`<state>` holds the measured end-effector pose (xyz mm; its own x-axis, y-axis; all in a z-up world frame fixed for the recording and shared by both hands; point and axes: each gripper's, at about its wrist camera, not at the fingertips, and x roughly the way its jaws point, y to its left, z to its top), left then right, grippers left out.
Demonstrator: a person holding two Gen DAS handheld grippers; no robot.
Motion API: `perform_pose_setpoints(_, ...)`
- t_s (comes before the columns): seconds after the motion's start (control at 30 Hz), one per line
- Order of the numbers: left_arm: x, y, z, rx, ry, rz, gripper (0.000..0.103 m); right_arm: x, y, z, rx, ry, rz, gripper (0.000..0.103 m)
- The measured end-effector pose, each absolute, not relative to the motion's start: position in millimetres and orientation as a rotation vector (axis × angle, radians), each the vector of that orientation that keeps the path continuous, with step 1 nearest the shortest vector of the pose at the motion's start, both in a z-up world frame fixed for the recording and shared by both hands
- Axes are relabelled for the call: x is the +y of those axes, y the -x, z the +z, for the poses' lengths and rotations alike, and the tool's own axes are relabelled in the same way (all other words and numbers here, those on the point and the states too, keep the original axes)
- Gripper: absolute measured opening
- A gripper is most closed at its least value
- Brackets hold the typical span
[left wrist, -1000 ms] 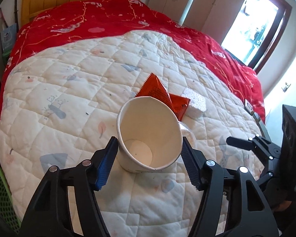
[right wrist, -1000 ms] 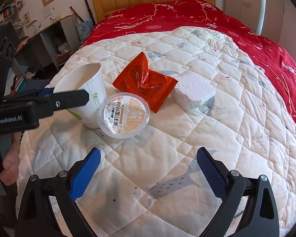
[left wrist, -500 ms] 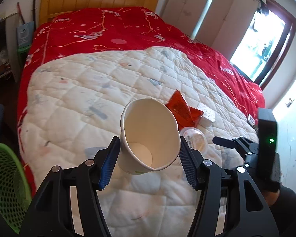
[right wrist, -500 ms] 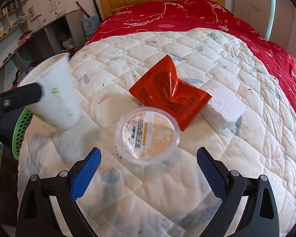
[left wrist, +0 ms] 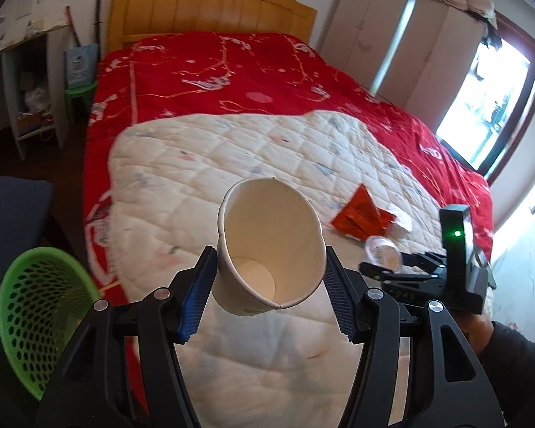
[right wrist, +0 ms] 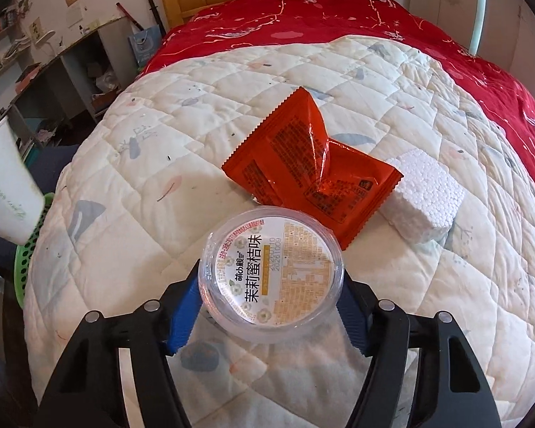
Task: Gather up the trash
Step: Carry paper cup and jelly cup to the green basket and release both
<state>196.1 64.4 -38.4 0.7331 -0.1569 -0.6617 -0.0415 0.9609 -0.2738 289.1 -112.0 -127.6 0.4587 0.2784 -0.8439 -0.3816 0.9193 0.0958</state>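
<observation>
1. You have four pieces of trash in sight: one white paper cup (left wrist: 269,246), one clear round jelly cup (right wrist: 271,271), one orange-red snack wrapper (right wrist: 312,174) and one white foam block (right wrist: 424,201). There is one green mesh basket (left wrist: 35,315).
2. Your left gripper (left wrist: 269,285) has its jaws closed about halfway onto the paper cup, both blue pads pressed against its sides. The cup is tilted with its open mouth toward the camera, held in the air above the near edge of the white quilt (left wrist: 267,157).
3. Your right gripper (right wrist: 271,301) has its jaws drawn in around the jelly cup, a blue pad touching each side. The jelly cup lies on the quilt, printed lid up.
4. The wrapper lies crumpled just behind the jelly cup, one end overlapping the foam block to its right.
5. The basket stands on the floor beside the bed, down and left of the paper cup. Nothing lies between the cup and the basket.
6. A red bedspread (left wrist: 232,78) covers the far half of the bed, under the wooden headboard (left wrist: 210,7).
</observation>
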Motion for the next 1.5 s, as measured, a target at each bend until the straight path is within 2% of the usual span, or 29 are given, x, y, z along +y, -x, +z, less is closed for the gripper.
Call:
perform_pose_setpoints(0.43,152.8,-137.8,-37.4,0.718,0.324,0.136,0.059,-78.1,-241.5,-81.7,0.929,0.157,0.503,0.065)
perform_pose_setpoints(0.97,252.0,-99.5,-94.3,0.855,0.367,0.376,0.060,23.0,-190.1,-57.2,0.900,0.214,0.672,0.065)
perform_pose_setpoints(1.27,278.9,-85.9,-111.1,0.875,0.424,0.423,0.065,75.8,-172.6,-50.9,0.882,0.250,0.750,0.065)
perform_pose_setpoints(1.33,281.6,-80.7,-110.8,0.871,0.428,0.430,0.071,86.4,-169.5,-49.8,0.881,0.257,0.767,0.065)
perform_pose_setpoints(1.5,288.0,-64.3,-108.8,0.855,0.443,0.455,0.075,109.7,-161.4,-46.9,0.874,0.271,0.801,0.065)
